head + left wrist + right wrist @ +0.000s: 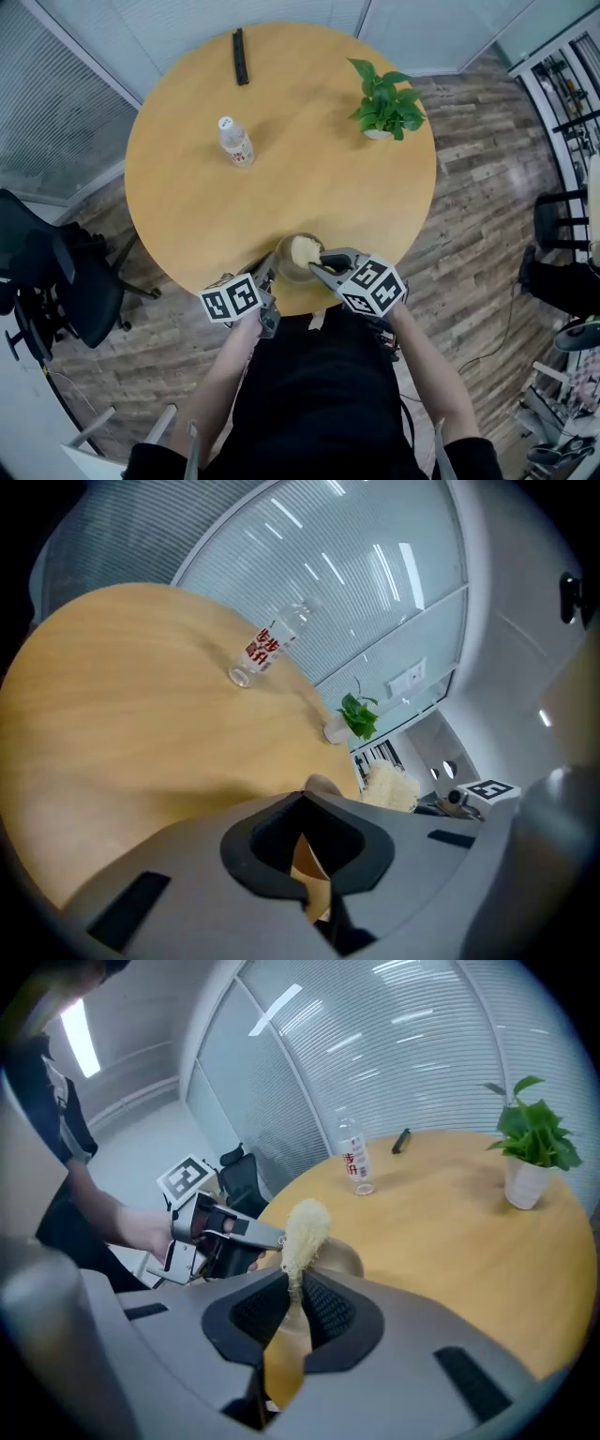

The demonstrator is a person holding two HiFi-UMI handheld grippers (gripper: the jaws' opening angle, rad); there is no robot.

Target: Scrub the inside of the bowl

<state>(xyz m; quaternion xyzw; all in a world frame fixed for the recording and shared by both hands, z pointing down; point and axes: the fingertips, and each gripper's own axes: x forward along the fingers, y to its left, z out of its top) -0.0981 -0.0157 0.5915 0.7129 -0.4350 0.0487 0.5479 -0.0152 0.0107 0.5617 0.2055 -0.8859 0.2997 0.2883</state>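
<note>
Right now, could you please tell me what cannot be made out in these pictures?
- Bowl inside: head view, covered by the scrubber and the right gripper; how clean it is cannot be told.
- Bowl body: left gripper view, mostly hidden behind the left gripper.
- Bottle label: too small in head view, blurred in gripper views.
- Black object at the far edge of the table: head view, too small to identify.

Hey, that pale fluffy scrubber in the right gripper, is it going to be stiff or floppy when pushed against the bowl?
Likely floppy: the pale fluffy fibre scrubber fans out loosely above where the right gripper pinches it thin. It looks light, so it would probably bend against the round tan bowl rather than shove it.
</note>
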